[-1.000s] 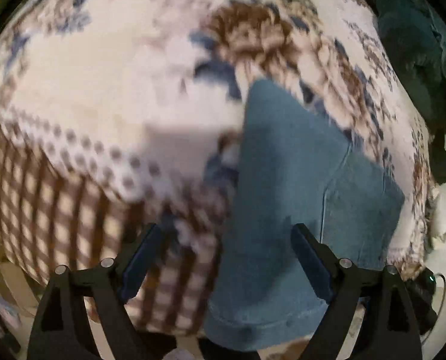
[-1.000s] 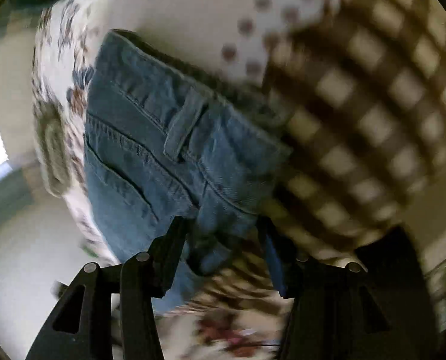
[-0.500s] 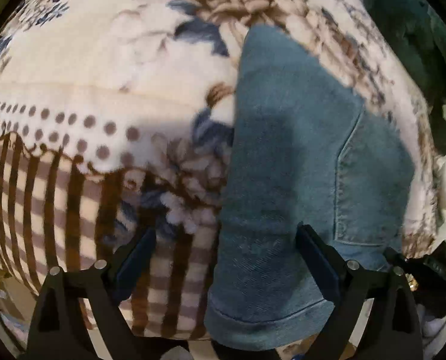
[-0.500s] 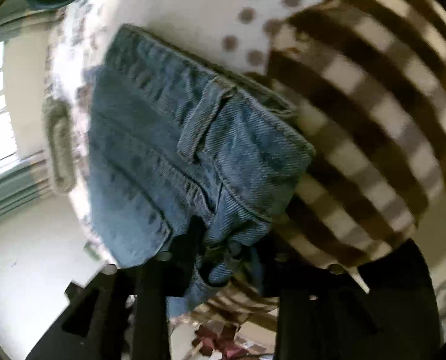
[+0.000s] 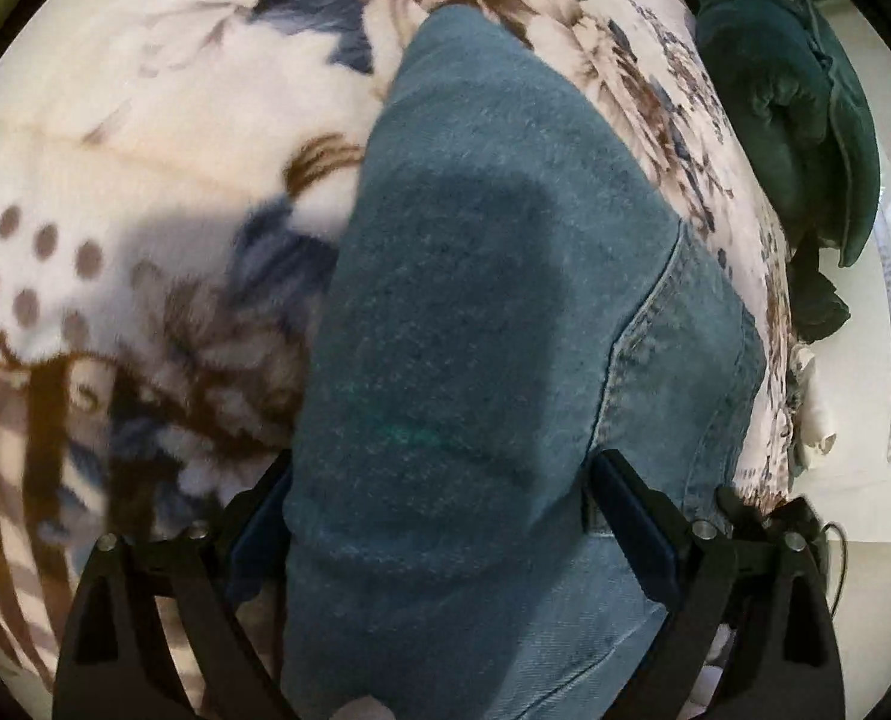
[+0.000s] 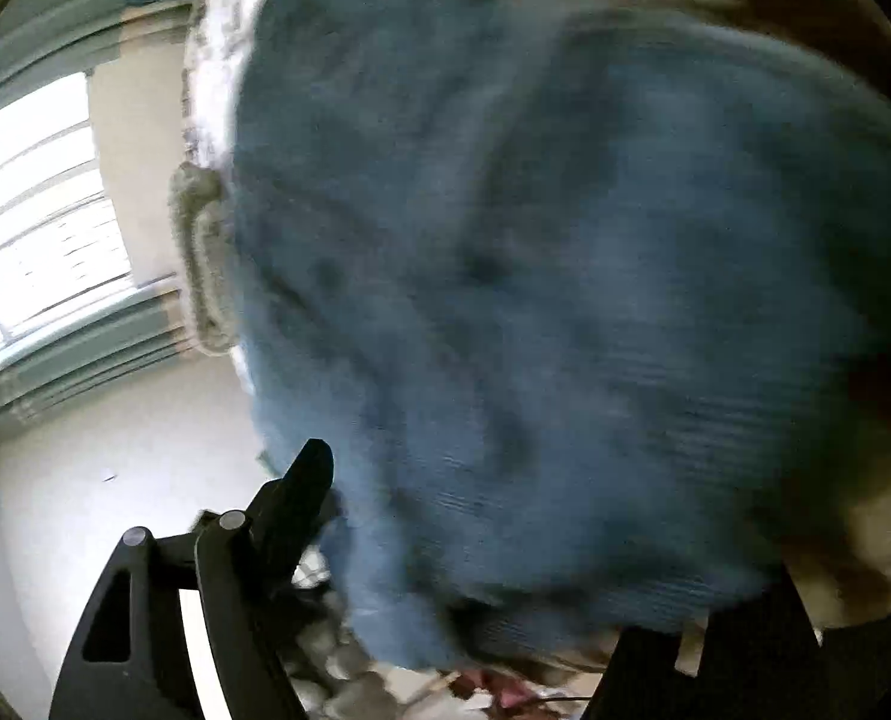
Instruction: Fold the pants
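Blue denim pants (image 5: 475,312) lie folded lengthwise on a floral and checked blanket (image 5: 145,138) on the bed. My left gripper (image 5: 439,516) is open, its two fingers straddling the hem end of the leg, which lies between them. In the right wrist view the denim (image 6: 535,276) is blurred and fills most of the frame. My right gripper (image 6: 481,546) is buried in it; only its left finger (image 6: 292,498) shows clearly, so its grip is hidden by cloth.
A dark green garment (image 5: 805,96) is piled at the far right corner of the bed. A white wall and floor (image 5: 865,396) lie past the bed's right edge. A bright window (image 6: 37,228) and pale floor (image 6: 115,468) show left of the bed.
My left gripper moved forward over the leg hem, still open. My right gripper closed on the waistband corner, then lifted it; the denim now covers that view and blurs.
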Demonstrator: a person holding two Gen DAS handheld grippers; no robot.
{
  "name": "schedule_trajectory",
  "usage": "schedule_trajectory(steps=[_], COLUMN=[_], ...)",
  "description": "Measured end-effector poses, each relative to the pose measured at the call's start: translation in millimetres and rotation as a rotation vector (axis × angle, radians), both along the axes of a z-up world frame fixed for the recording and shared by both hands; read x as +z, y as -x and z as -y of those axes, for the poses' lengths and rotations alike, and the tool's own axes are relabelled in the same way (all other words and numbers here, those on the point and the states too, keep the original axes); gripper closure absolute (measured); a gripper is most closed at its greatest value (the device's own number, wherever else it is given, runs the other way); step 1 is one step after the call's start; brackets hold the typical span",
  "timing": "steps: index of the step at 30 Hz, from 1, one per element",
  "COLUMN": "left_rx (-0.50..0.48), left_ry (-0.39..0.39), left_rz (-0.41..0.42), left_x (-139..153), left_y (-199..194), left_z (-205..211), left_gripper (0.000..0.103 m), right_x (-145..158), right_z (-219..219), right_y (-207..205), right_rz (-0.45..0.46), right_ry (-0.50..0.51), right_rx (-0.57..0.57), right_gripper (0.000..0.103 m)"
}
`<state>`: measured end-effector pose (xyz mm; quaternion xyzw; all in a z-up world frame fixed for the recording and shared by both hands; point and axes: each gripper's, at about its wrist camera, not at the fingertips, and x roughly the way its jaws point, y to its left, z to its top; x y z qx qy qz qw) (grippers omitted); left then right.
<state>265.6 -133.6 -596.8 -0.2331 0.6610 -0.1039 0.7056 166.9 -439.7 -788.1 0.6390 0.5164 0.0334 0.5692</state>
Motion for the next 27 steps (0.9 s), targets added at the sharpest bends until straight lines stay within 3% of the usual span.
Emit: schedule_trajectory(steps=[4, 8, 13, 16, 18, 22, 27], left_rx=[0.021, 0.041, 0.025, 0.013, 0.039, 0.078, 0.078], left_ry=[0.036, 0.056, 0.044, 0.045, 0.081, 0.134, 0.147], left_rz=[0.003, 0.012, 0.06, 0.098, 0.108, 0.142, 0.204], left_x=[-1, 0, 11, 25, 37, 68, 117], left_y=[1, 0, 0, 1, 1, -6, -24], left_z=[-9, -14, -11, -8, -12, -17, -18], left_gripper=[0.007, 0.01, 0.055, 0.074, 0.08, 0.083, 0.083], right_x=[1, 3, 14, 25, 41, 85, 141], right_z=[-7, -7, -19, -11, -10, -7, 3], right_y=[-14, -2, 2, 1, -1, -10, -35], right_rz=[0.031, 0.048, 0.049, 0.061, 0.07, 0.111, 0.18], right_ry=[0.03, 0.051, 0.139, 0.167, 0.183, 0.211, 0.228], right_rx=[0.032, 0.025, 0.038, 0.04, 0.034, 0.043, 0.055], right_gripper=[0.023, 0.036, 0.06, 0.069, 0.071, 0.075, 0.076])
